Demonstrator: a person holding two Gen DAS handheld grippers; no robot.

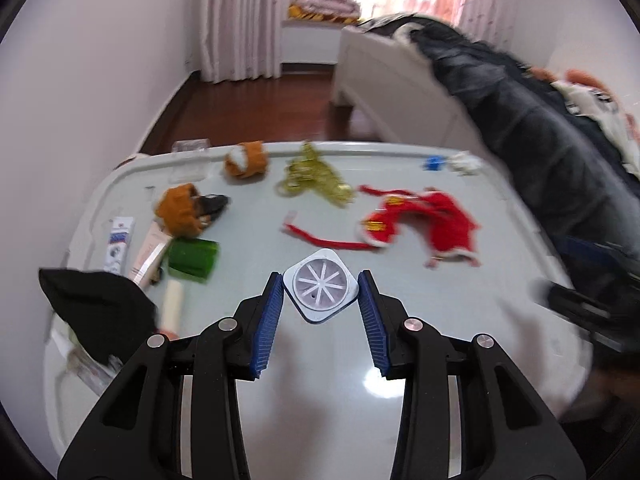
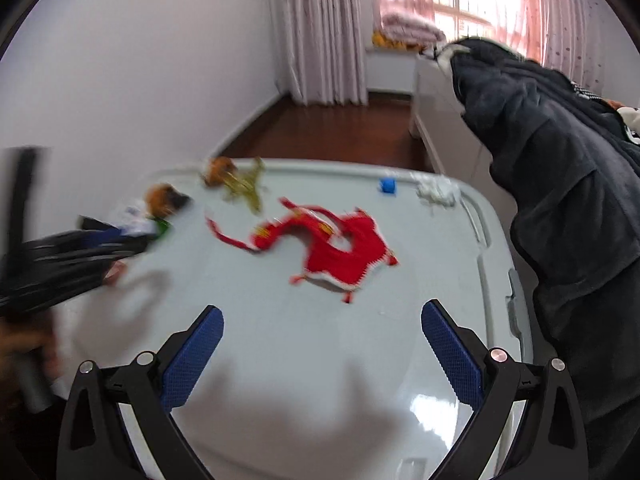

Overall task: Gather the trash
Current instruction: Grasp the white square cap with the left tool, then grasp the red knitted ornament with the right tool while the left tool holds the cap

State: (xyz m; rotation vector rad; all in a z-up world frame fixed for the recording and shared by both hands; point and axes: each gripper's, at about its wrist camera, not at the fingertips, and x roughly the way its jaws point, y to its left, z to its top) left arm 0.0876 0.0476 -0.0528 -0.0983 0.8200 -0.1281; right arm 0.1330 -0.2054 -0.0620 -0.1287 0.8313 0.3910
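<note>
So, one piece of trash is already picked up: a small square white plastic lid with a round spoked inset (image 1: 320,286) is clamped corner to corner in the jaws of the left gripper (image 1: 321,294), with the blue ribbed pads pressed against it on both sides. It's held just above the pale glossy bench (image 1: 460,320), and no bin can be seen in either view, so where it gets dropped can't be told.

The right gripper (image 2: 322,354) is held over a bare patch of the bench with its jaws wide apart and nothing between them.

Plenty is left to be collected, judging from the clutter. A red fabric costume with white trim (image 1: 420,222) is spread out mid-bench, a tangle of gold tinsel (image 1: 316,178) sits beyond it, and a green crumpled wrapper (image 1: 193,258) is lying near the left edge beside some tubes and orange plush bits. A small blue cap (image 2: 387,185) and a white crumpled wad (image 2: 436,192) are parked at the far right corner. Probably early days.
</note>
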